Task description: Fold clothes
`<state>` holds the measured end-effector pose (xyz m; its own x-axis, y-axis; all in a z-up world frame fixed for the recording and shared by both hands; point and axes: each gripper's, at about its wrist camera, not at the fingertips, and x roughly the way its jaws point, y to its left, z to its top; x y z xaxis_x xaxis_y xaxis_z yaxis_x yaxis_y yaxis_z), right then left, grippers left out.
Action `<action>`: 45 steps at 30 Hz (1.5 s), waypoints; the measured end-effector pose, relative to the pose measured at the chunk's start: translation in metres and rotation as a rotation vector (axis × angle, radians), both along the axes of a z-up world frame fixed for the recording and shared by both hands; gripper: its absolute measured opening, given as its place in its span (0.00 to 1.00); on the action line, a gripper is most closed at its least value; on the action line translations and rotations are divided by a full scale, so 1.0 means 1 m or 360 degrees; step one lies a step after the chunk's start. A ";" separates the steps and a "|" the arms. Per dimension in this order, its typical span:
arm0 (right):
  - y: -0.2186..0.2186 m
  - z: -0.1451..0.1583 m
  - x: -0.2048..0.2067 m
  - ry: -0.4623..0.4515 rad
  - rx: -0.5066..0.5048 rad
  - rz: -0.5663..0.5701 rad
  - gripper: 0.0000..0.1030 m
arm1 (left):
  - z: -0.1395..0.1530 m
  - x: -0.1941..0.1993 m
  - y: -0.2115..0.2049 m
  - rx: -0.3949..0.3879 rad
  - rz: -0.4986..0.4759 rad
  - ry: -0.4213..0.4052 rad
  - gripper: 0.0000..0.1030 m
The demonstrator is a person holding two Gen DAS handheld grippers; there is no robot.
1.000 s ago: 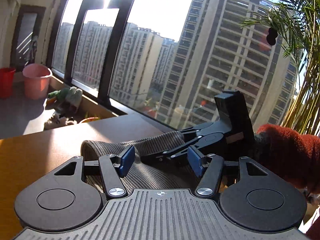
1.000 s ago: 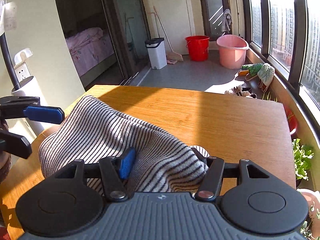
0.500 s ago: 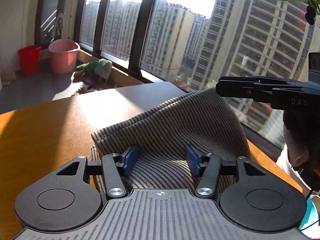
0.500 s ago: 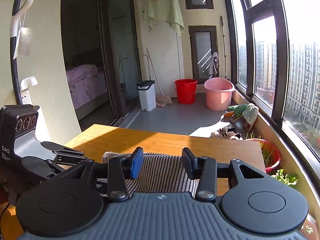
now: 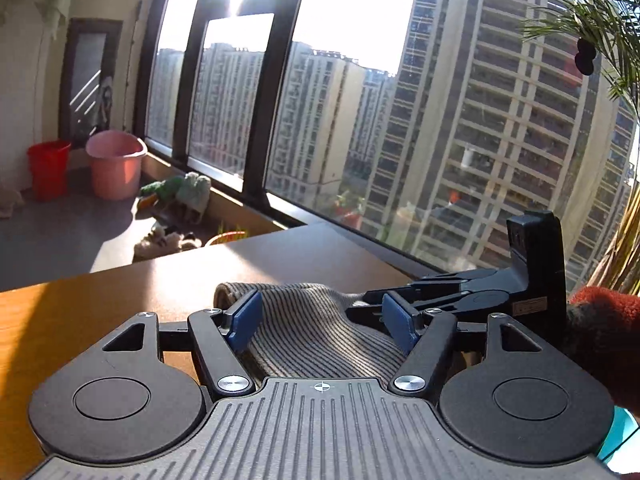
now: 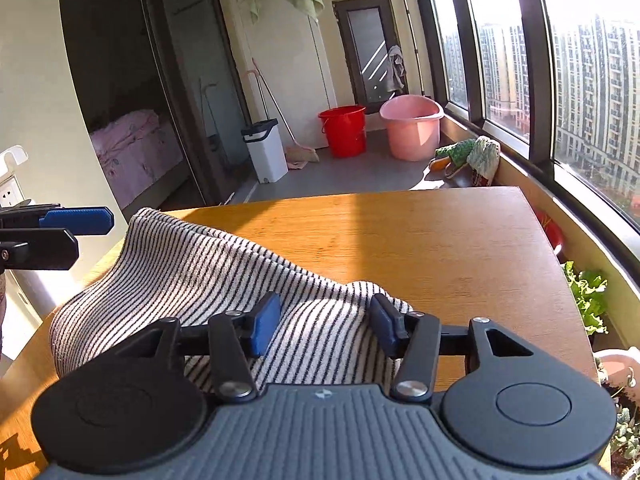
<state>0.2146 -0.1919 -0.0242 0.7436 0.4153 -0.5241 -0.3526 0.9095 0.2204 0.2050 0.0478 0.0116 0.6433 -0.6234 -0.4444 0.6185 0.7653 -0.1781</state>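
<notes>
A soft black-and-white striped knit garment [image 6: 192, 280] lies bunched on the wooden surface [image 6: 440, 248] beside a sunlit balcony window, near the surface's close edge. Both the left gripper [image 5: 324, 320] and the right gripper [image 6: 326, 322] stand spread wide over it, blue pads clear of the cloth, gripping nothing. The knit looks light, limp and prone to sagging; its hems or corners appear the surest places to pinch. In the right wrist view its long axis runs from the left gripper's side toward the right gripper, one edge humped up.
</notes>
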 end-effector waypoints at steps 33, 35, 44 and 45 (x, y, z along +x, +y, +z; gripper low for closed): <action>0.016 0.000 -0.045 -0.0002 0.0171 0.0153 1.00 | -0.067 0.059 0.022 -0.0175 0.0222 0.0487 0.88; 0.021 -0.001 -0.042 0.0008 0.0126 0.0156 1.00 | -0.051 0.055 0.025 -0.0182 0.0246 0.0406 0.80; 0.046 0.000 -0.037 0.0013 -0.0112 0.0162 1.00 | -0.004 0.041 -0.008 0.0025 0.0110 0.0083 0.75; 0.049 0.002 -0.038 0.0005 -0.0145 0.0163 1.00 | -0.012 0.045 -0.020 0.0112 0.0107 0.0086 0.75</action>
